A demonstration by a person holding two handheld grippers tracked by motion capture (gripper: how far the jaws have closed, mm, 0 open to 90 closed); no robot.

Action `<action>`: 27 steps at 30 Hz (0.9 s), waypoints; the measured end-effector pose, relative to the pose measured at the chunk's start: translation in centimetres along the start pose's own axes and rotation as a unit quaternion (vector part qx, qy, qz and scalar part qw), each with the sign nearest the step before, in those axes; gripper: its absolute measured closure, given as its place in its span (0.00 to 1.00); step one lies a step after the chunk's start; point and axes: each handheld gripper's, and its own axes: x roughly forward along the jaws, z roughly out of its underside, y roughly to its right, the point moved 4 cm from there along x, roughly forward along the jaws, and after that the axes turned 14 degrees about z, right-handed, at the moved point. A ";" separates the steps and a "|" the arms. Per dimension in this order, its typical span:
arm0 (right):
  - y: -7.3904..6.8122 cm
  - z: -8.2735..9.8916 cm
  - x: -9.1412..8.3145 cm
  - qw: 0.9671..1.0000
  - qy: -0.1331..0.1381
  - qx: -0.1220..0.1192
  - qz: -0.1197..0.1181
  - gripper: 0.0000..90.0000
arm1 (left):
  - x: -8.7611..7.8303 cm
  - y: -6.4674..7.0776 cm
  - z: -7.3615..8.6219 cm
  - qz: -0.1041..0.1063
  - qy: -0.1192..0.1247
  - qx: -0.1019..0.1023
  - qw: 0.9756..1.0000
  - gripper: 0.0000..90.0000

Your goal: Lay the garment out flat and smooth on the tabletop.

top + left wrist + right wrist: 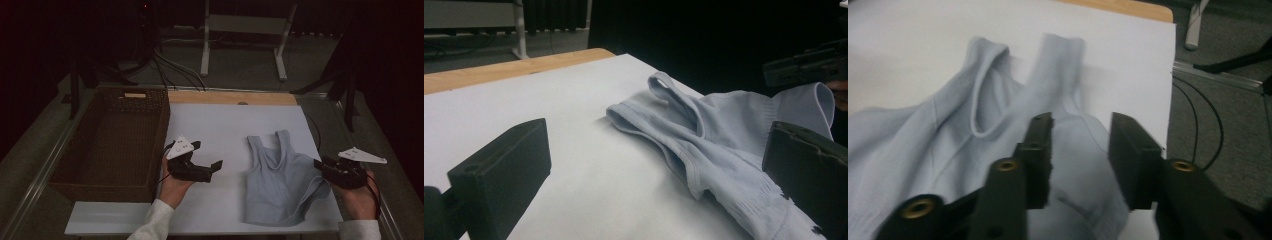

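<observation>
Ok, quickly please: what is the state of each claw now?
Left claw: open, holding nothing, over the white board.
Right claw: open, pads not pressing the light blue tank top beneath it.

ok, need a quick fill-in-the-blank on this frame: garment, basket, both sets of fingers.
1. The light blue tank top lies on the white ____.
2. The wicker basket stands at the table's ____ side in the high view.
3. The left gripper has its fingers ____, with nothing between them.
4. The right gripper points its parted fingers over the top's ____ edge in the high view.

Missing words: board; left; open; right
</observation>
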 end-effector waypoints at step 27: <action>-1.9 -1.6 -0.6 0.999 0.049 0.019 -0.015 0.20 | 0.1 0.1 0.1 -0.001 -0.001 0.001 1.000 0.00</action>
